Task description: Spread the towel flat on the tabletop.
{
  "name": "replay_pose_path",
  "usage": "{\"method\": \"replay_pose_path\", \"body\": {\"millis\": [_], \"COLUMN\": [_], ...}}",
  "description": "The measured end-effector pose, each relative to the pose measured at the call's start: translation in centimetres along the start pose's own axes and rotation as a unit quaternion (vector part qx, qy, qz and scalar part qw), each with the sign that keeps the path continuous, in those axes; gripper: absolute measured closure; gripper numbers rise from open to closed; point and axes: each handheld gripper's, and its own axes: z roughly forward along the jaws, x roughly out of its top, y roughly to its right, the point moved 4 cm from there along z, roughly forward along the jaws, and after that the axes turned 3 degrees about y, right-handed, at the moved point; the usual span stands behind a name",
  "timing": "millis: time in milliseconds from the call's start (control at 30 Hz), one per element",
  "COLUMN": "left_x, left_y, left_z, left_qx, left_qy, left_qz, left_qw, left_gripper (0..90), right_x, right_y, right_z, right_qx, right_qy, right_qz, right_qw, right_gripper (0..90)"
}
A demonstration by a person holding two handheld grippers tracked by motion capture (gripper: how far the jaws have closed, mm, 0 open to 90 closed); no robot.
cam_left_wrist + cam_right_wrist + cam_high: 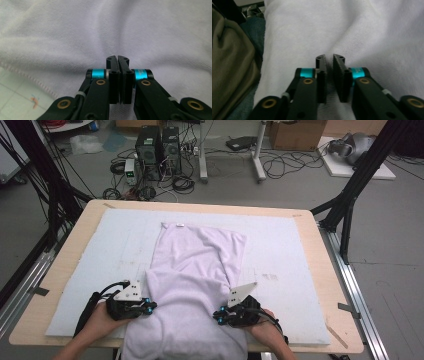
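The left claw (148, 307) is pinched tight on the near left edge of the white garment (197, 265) lying mid-table, and the right claw (219, 315) nips its right edge, jaws nearly closed. Looks like a folding step: next, both lift together, evenly.

Near end of white garment (192, 300) runs over table's (75, 250) near edge, cut off by frame bottom. Left claw (150, 306) and right claw (218, 315) tips buried in garment folds in high view; contact there hidden. Person's forearms cut off at bottom edge. Left gripper view: orange mark (35, 101) on mat blurred, unreadable.
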Motion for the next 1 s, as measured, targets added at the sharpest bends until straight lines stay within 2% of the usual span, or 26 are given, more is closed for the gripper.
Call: {"method": "replay_pose_path", "body": {"millis": [67,133,167,200,233,267,300,333,400,433,533,633,667,700,767,833,867,933,1000], "left_x": [-0.3,-0.3,-0.1,0.0,0.3,0.5,0.7,0.8,0.5,0.4,-0.5,-1.6,-1.7,-1.7,-1.7,-1.8,-1.9,-2.0,-1.9], "left_y": [0.9,2.1,3.0,3.9,4.5,4.8,4.6,4.2,2.9,2.5,1.3,0.7,0.6,0.6,0.8,1.2,1.5,2.4,3.1], "left_z": [-0.9,-2.3,-3.3,-4.2,-5.1,-5.7,-5.9,-5.8,-5.0,-4.7,-2.9,-1.3,-1.3,-1.4,-1.5,-1.8,-2.0,-2.9,-4.1], "left_qx": [0.0,0.0,-0.003,-0.015,-0.014,-0.001,0.006,0.009,0.02,0.022,0.026,0.02,0.016,0.013,0.018,0.022,0.017,0.009,0.011], "left_qy": [0.011,0.02,0.033,0.054,0.078,0.097,0.104,0.102,0.086,0.079,0.041,0.007,0.02,0.019,0.013,0.008,0.007,0.014,0.025], "left_qz": [-0.003,0.011,0.02,0.029,0.038,0.042,0.036,0.032,0.02,0.016,0.005,-0.011,-0.016,-0.016,-0.008,-0.004,-0.003,0.002,0.009], "left_qw": [0.9999,0.9997,0.9993,0.998,0.9961,0.9944,0.9939,0.9942,0.9959,0.9965,0.9988,0.9997,0.9995,0.9996,0.9997,0.9997,0.9998,0.9999,0.9996], "left_gripper": [87.7,87.8,87.7,87.5,86.1,78.2,65.5,60.8,57.2,57.1,57.9,62.8,65.8,74.6,86.6,87.9,88.1,88.1,87.7], "right_x": [0.0,0.2,0.5,1.1,1.7,2.2,2.7,2.9,2.8,2.4,0.8,-0.7,-1.0,-1.1,-1.1,-1.2,-1.2,-0.9,-0.6], "right_y": [-0.3,-1.0,-1.7,-2.8,-3.7,-4.3,-4.5,-4.3,-3.0,-2.2,-1.0,-0.1,0.0,-0.1,-0.1,-0.1,-0.1,-0.7,-0.8], "right_z": [-0.2,-0.7,-1.2,-1.9,-2.8,-3.7,-4.5,-5.0,-5.4,-5.1,-3.8,-2.5,-2.2,-1.9,-1.7,-1.8,-1.8,-2.3,-3.3], "right_qx": [0.002,0.02,0.038,0.062,0.073,0.07,0.066,0.053,0.014,-0.003,-0.027,-0.043,-0.045,-0.047,-0.05,-0.046,-0.038,-0.015,-0.022], "right_qy": [-0.004,-0.001,0.013,0.033,0.056,0.082,0.101,0.111,0.096,0.083,0.038,0.012,0.005,0.001,0.002,0.003,0.007,0.02,0.045], "right_qz": [-0.009,-0.011,-0.014,-0.024,-0.039,-0.047,-0.044,-0.038,-0.03,-0.018,-0.007,0.011,0.013,0.01,0.005,0.01,0.012,0.014,0.013], "right_qw": [0.9999,0.9997,0.9991,0.9973,0.995,0.9931,0.9917,0.9917,0.9948,0.9964,0.9989,0.9989,0.9989,0.9988,0.9987,0.9989,0.9992,0.9996,0.9987], "right_gripper": [86.0,86.4,86.4,86.0,85.4,82.4,80.1,77.3,72.6,70.9,67.2,65.9,65.9,66.2,69.3,76.1,78.4,78.3,76.6]}}
